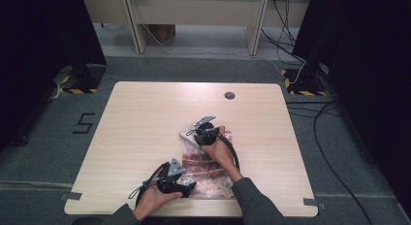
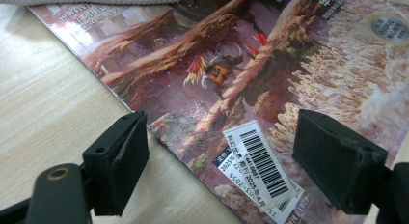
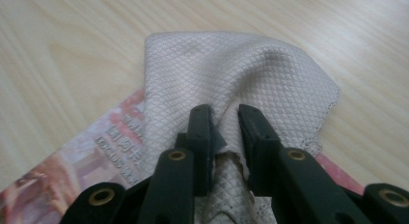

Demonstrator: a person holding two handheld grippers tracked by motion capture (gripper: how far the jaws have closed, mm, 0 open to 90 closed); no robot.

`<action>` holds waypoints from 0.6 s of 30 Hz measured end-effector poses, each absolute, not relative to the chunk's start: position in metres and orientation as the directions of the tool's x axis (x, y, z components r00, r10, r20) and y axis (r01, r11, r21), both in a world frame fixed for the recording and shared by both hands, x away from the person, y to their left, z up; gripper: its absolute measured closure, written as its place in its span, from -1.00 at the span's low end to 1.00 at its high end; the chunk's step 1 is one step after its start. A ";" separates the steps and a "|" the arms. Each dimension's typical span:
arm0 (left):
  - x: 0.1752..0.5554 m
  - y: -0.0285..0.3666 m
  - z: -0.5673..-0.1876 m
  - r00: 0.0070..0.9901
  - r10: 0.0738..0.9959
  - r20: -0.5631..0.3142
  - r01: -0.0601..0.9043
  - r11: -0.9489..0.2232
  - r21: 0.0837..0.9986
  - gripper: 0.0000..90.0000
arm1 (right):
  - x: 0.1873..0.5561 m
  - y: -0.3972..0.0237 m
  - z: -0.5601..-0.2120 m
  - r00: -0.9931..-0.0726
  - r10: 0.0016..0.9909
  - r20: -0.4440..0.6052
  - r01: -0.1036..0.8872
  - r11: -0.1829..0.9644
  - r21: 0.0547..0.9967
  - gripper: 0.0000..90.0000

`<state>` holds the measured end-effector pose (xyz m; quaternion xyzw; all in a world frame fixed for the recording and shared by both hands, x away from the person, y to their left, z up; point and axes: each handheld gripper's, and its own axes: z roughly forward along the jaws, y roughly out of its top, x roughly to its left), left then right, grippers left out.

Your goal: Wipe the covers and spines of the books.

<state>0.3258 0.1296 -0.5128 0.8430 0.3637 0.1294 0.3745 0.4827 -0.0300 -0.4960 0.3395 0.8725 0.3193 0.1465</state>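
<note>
A glossy magazine (image 1: pixel 208 174) with a reddish picture cover (image 2: pixel 251 74) lies near the table's front edge. On its far end rests a grey-white woven cloth (image 3: pixel 231 79), also seen as cloth (image 1: pixel 190 135). My right gripper (image 3: pixel 224 113) is shut on a bunched fold of that cloth, held low over the magazine's far end (image 1: pixel 203 130). My left gripper (image 2: pixel 217 156) stands open over the magazine's near left corner, its pads either side of a white barcode sticker (image 2: pixel 258 168), one pad over the bare table. In the high view the left gripper (image 1: pixel 186 187) sits at the magazine's left edge.
The light wooden table (image 1: pixel 145 118) has a small round grommet (image 1: pixel 229 95) at the back. Dark curtains stand at both sides, and cables (image 1: pixel 334 152) trail over the grey floor to the right.
</note>
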 end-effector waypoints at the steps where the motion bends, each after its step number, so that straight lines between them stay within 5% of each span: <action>1: 0.326 0.130 -0.513 0.702 0.710 -0.054 0.516 -0.455 0.726 -0.57 | 0.481 -0.029 -0.496 -0.734 0.678 -0.033 0.496 0.569 0.656 0.68; 18: 0.326 0.130 -0.513 0.700 0.712 -0.063 0.522 -0.449 0.725 -0.57 | 0.475 -0.023 -0.496 -0.760 0.648 -0.041 0.468 0.591 0.656 0.67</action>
